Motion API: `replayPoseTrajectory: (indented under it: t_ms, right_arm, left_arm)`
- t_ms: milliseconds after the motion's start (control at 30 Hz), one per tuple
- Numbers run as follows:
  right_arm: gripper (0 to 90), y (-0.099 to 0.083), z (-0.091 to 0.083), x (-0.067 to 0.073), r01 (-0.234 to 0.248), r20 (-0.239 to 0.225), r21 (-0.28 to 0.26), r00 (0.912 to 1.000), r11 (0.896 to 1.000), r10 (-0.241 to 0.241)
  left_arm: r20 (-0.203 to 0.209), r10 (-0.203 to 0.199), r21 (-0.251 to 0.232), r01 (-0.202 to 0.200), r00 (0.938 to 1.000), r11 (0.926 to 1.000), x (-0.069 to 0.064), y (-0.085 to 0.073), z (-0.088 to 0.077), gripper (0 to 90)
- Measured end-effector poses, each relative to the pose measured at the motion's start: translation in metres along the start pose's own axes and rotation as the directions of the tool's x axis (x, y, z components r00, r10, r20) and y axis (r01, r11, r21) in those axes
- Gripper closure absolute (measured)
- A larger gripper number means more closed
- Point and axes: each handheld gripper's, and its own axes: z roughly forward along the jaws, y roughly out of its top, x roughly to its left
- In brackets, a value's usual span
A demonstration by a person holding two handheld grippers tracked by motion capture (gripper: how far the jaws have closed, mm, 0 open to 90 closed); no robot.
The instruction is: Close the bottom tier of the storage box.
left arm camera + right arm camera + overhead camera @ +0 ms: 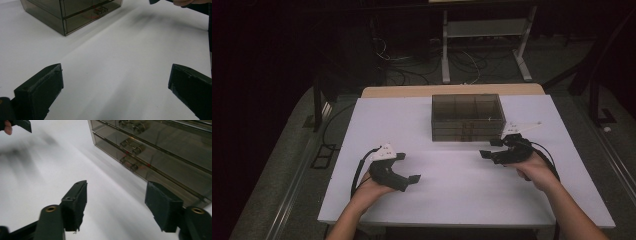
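Note:
A smoky see-through drawer box point(467, 116) stands at the back middle of the white table point(452, 195). Its front shows stacked drawers with small latches point(132, 146). My right gripper point(490, 148) hovers just in front of the box's right corner, and its jaws point(117, 197) stand open with only bare table between them. At the front left of the table, my left gripper point(408, 168) is held low and points toward the box point(70, 12). Its jaws point(116, 85) are wide open with nothing between them.
A wooden board point(452, 90) sticks out behind the white tabletop. Beyond it stand a white metal frame point(484, 45) and loose cables point(412, 70) on the dark floor. A white three-cornered plate point(522, 126) rides on the right gripper.

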Motion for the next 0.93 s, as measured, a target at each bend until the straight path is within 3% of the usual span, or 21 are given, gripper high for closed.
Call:
replayPoseTrajectory:
  t_ms: [367,633,933]
  right_arm:
    - [15.1,-0.023,-0.036,-0.001,0.018,0.022,-0.058,0.9996,0.998,-0.017]
    - [4.4,-0.042,-0.05,-0.005,0.024,0.044,-0.06,0.9988,0.998,-0.021]
    - [0.9,-0.056,-0.064,-0.008,0.012,0.042,-0.081,0.9991,0.997,-0.008]
  left_arm:
    - [0.001,0.004,0.004,-0.004,1.0,1.0,0.0,0.0,-0.001,0.0]
    - [0.002,0.006,0.004,-0.006,1.0,1.0,-0.001,-0.001,-0.002,0.0]
    - [0.001,0.005,0.007,-0.005,1.0,1.0,-0.001,-0.001,-0.002,0.0]
